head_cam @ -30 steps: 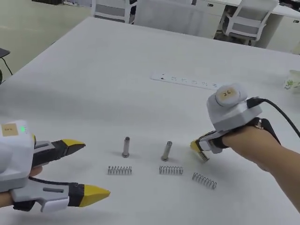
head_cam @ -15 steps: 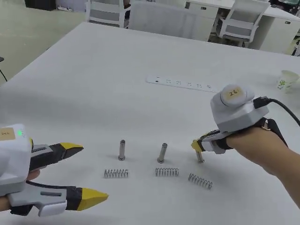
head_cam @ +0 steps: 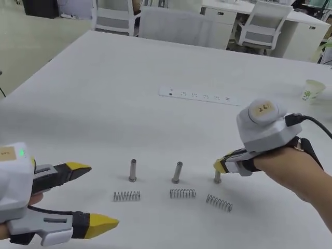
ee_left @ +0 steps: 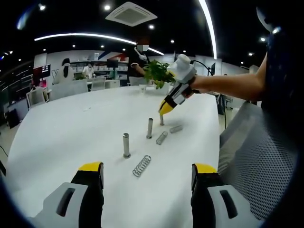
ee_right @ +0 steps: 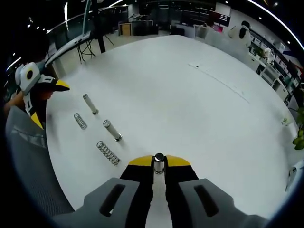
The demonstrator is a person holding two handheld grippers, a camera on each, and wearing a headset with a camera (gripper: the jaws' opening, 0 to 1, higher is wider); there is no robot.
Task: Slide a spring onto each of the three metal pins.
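Two metal pins (head_cam: 133, 170) (head_cam: 177, 172) stand upright on the white table (head_cam: 155, 119). A third pin (head_cam: 217, 177) stands to their right, and my right gripper (head_cam: 221, 166) is shut on its top; the right gripper view shows that pin's end (ee_right: 159, 157) pinched between the yellow tips. Three springs (head_cam: 126, 195) (head_cam: 182, 193) (head_cam: 219, 202) lie flat, one in front of each pin. My left gripper (head_cam: 93, 196) is open at the lower left, apart from the pins, and holds nothing. In the left gripper view the nearest pin (ee_left: 126, 145) and spring (ee_left: 142, 165) lie ahead of the jaws.
A white power strip (head_cam: 199, 96) lies further back on the table. A paper cup (head_cam: 311, 89) stands at the far right. Office chairs (head_cam: 259, 28) sit beyond the far edge. A black cable (head_cam: 316, 124) trails from the right gripper.
The right gripper has brought the third pin from a tilt to upright on the table. The left gripper has stayed open in place. The head camera has tipped slightly.
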